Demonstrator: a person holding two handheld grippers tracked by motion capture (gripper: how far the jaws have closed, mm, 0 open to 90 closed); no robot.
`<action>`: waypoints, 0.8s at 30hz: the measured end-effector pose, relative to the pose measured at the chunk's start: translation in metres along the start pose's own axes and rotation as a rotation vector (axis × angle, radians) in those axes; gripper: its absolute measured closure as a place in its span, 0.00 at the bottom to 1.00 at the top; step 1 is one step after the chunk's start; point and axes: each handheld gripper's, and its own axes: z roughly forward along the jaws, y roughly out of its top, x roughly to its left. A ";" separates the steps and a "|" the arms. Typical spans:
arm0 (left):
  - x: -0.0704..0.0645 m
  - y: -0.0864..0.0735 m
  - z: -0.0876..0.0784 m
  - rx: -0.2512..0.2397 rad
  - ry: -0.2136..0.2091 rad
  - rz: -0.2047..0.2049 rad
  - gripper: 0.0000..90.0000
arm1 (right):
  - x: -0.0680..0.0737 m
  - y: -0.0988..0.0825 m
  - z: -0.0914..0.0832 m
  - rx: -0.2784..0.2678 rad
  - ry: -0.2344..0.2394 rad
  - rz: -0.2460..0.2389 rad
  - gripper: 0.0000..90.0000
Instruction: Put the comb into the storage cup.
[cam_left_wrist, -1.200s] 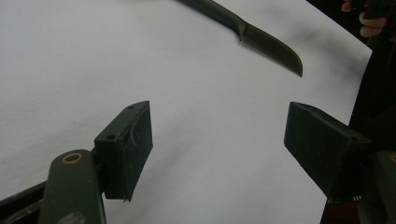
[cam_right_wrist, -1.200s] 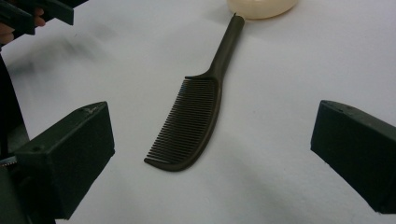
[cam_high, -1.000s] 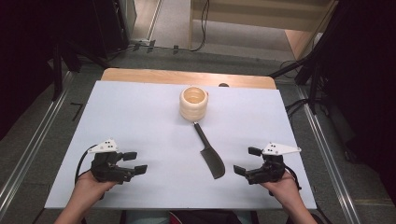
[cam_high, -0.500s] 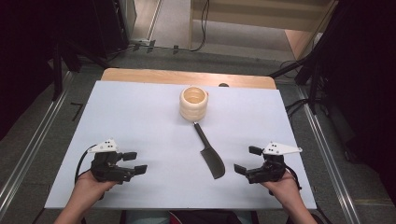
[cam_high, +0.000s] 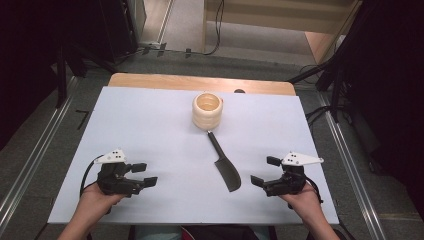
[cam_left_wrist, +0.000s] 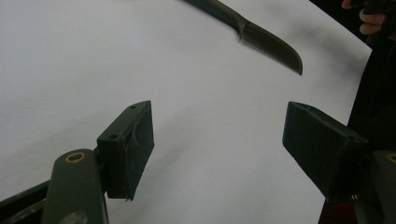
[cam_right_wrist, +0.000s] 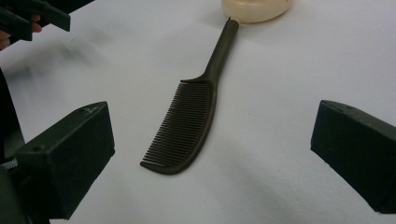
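Both grippers (cam_high: 141, 174) (cam_high: 265, 171) & comb (cam_high: 225, 165) unmoved.

A table (cam_high: 150, 120) covered by a white sheet is seen, with a strip of bare wood left showing along its far edge. A dark comb (cam_high: 225, 165) is laid flat on the sheet, just beside the right gripper (cam_high: 263, 172) and well apart from the left gripper (cam_high: 145, 174). A cream ribbed cup (cam_high: 207, 110) is stood upright at the tip of the comb's handle, farther from both grippers.
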 end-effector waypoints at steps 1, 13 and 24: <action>0.000 0.000 0.000 0.000 -0.002 -0.001 0.29 | 0.000 0.000 0.000 0.000 0.000 0.000 0.00; 0.000 0.000 0.001 0.006 0.001 0.002 0.29 | -0.001 0.000 0.000 0.003 0.003 -0.004 0.00; 0.000 0.000 0.001 0.003 0.002 0.003 0.29 | -0.001 0.001 0.001 0.001 0.001 0.002 0.00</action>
